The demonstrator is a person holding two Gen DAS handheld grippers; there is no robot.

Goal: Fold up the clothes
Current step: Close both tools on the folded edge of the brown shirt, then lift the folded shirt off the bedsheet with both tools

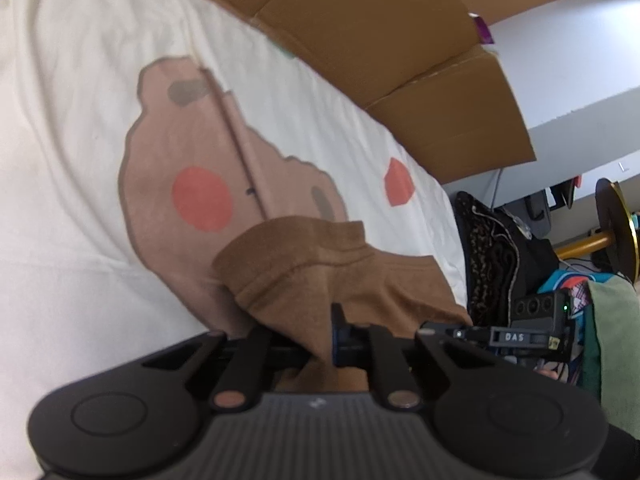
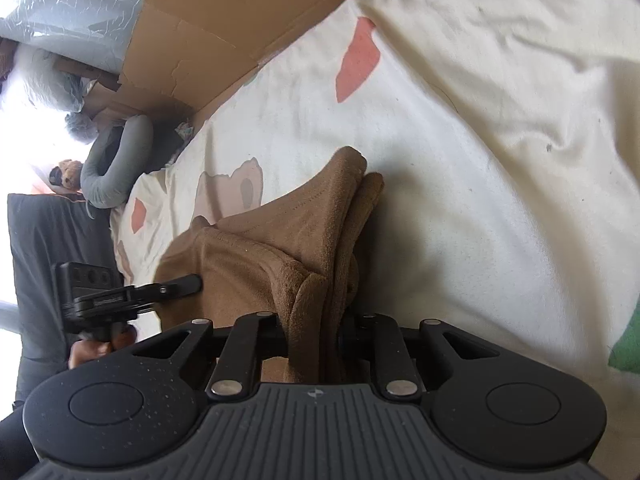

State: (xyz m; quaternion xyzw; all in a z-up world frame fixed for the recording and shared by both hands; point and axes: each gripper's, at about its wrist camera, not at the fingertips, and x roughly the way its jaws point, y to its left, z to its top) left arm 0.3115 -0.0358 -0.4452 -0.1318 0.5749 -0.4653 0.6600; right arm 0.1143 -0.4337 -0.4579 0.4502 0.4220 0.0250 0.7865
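Two grippers each pinch the same brown fleece garment point(image 2: 280, 240), which lies bunched on a cream bed sheet point(image 2: 480, 160) printed with a bear. The left gripper point(image 1: 324, 344) is pressed shut on a hemmed edge; the right gripper point(image 2: 316, 336) is clamped on a thicker, doubled fold. Folding well likely means lifting both pinched edges together, keeping the cloth taut between them, then laying it flat with hems aligned. Uneven pulling could drag fabric loose.

A plain brown fleece garment point(image 1: 320, 276) lies on a cream bedsheet point(image 1: 72, 128) printed with a tan bear face and coral-red spots. Behind it stands brown cardboard point(image 1: 360, 20).
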